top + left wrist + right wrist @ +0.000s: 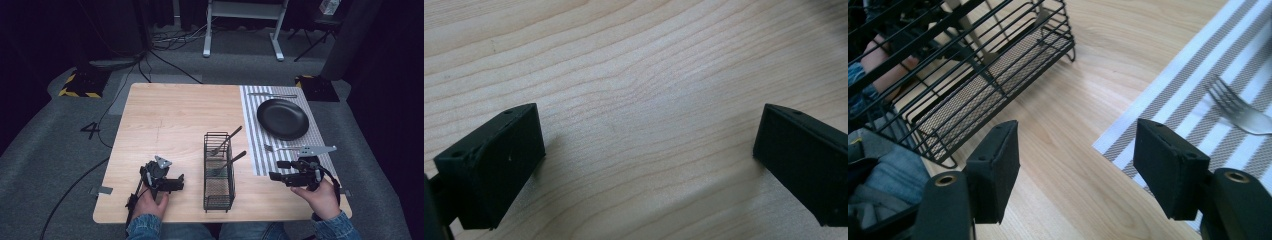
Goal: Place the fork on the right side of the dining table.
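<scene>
On the table (170, 115), near its middle front, a black wire caddy (219, 175) stands upright with two forks (227, 141) leaning handle-up inside. Right of it lies a striped placemat (260, 150) carrying a black plate (282, 118), a fork (280, 148) just in front of the plate and another utensil (272, 95) behind it. Left gripper (175, 184) rests low over bare wood left of the caddy, fingers (499, 160) spread wide, nothing between them. Right gripper (277, 172) hovers at the placemat's near edge, pointing toward the caddy, fingers (998, 165) released and empty, fork tines (1233, 102) just beyond.
</scene>
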Demonstrator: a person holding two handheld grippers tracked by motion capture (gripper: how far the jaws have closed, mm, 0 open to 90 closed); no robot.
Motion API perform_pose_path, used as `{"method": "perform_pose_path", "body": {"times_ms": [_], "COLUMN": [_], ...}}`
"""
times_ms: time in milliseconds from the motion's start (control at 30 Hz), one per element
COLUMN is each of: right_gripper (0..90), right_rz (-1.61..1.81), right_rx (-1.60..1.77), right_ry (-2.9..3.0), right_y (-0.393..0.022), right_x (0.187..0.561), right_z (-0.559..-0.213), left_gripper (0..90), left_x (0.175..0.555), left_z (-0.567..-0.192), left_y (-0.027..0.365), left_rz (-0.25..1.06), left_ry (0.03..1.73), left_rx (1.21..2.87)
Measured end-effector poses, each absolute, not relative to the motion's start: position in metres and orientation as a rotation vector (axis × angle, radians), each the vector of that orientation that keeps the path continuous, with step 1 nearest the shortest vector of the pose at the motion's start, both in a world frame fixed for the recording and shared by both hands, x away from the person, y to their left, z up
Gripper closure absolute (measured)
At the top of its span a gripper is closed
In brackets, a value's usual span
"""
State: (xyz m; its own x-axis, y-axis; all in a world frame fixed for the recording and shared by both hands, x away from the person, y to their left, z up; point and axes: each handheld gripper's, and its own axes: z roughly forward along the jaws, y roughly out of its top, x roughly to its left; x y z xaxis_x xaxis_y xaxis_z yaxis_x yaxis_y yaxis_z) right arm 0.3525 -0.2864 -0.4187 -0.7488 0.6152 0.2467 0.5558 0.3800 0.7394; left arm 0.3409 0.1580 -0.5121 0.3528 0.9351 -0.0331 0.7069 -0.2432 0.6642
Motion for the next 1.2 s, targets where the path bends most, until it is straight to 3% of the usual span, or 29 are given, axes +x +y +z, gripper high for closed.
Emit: {"method": "perform_pose_path", "body": {"times_ms": [200,667,1200], "right_gripper": [34.8,34.6,34.1], "right_rz": [1.421,1.261,1.146], "right_rx": [1.068,0.994,0.93], "right_ry": [2.526,2.63,2.615], "right_y": [-0.289,-0.265,-0.259], "right_x": [0.351,0.343,0.344], "right_z": [-0.432,-0.47,-0.491], "left_gripper": [0.1,0.2,0.2], "left_x": [0.341,0.341,0.341], "left_z": [-0.512,-0.512,-0.512], "left_y": [0.158,0.158,0.158], "left_rz": [0.503,0.503,0.503], "left_ry": [1.424,1.423,1.424], "left_rx": [2.03,2.03,2.029]}}
